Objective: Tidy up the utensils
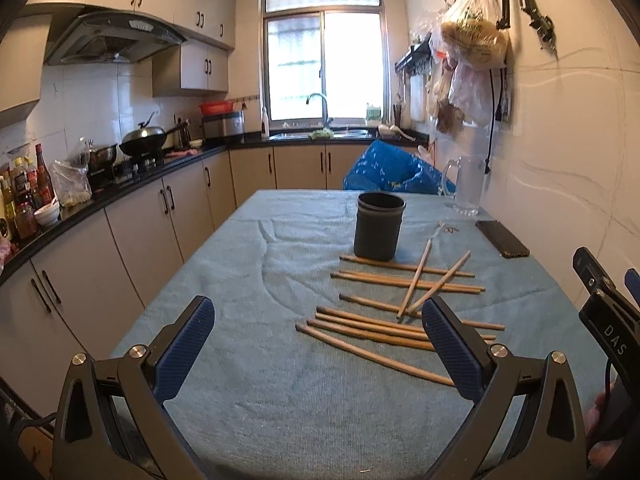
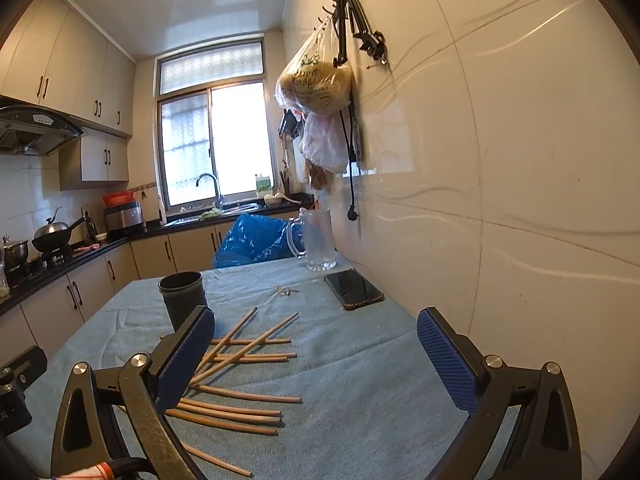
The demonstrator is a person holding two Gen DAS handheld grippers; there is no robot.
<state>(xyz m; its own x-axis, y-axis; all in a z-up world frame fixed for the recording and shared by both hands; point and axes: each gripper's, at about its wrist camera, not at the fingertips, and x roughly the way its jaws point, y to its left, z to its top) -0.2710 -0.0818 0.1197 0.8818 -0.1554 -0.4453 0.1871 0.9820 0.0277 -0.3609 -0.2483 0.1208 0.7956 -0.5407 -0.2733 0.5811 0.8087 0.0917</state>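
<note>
Both grippers, left gripper (image 1: 318, 344) and right gripper (image 2: 316, 354), hang spread and empty; best pinch one loose chopstick (image 1: 416, 278) mid-shaft, then tip it into the cup (image 1: 379, 226).

Each view is taken from a wrist-mounted fisheye camera, directed forward along the gripper fingers, low over the cloth-covered table (image 1: 280, 400) toward the window (image 1: 324, 64). The right view is set nearer the wall (image 2: 520, 160). The chopsticks (image 1: 384, 332), dark cup (image 1: 378, 226) and phone (image 2: 353, 289) are shared by both views.
</note>
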